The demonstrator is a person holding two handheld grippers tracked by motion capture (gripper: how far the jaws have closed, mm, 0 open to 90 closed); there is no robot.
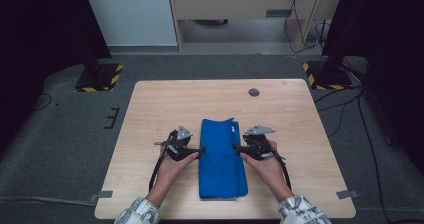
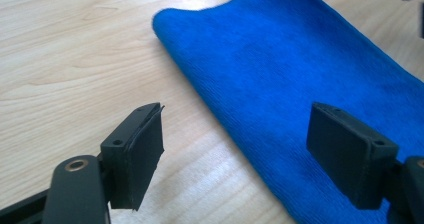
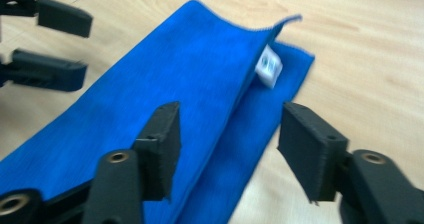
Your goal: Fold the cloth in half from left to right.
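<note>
A blue towel (image 1: 222,159) lies folded into a long strip on the middle of the wooden table (image 1: 150,109), with a white label (image 1: 233,129) near its far right corner. My left gripper (image 1: 200,151) sits at the strip's left edge. In the left gripper view its jaws (image 2: 235,134) are open, one pad over bare wood and the other over the towel (image 2: 280,74). My right gripper (image 1: 236,146) is at the right edge. It is open too (image 3: 230,129), straddling the upper fold of the towel (image 3: 190,84) near the label (image 3: 268,66). The left gripper (image 3: 85,46) shows across the cloth.
A round grommet hole (image 1: 254,92) sits near the table's far edge. Two dark stands with yellow-black bases (image 1: 100,76) (image 1: 325,74) flank the far corners. Cables (image 1: 350,104) run on the floor at right. Bare wood surrounds the towel.
</note>
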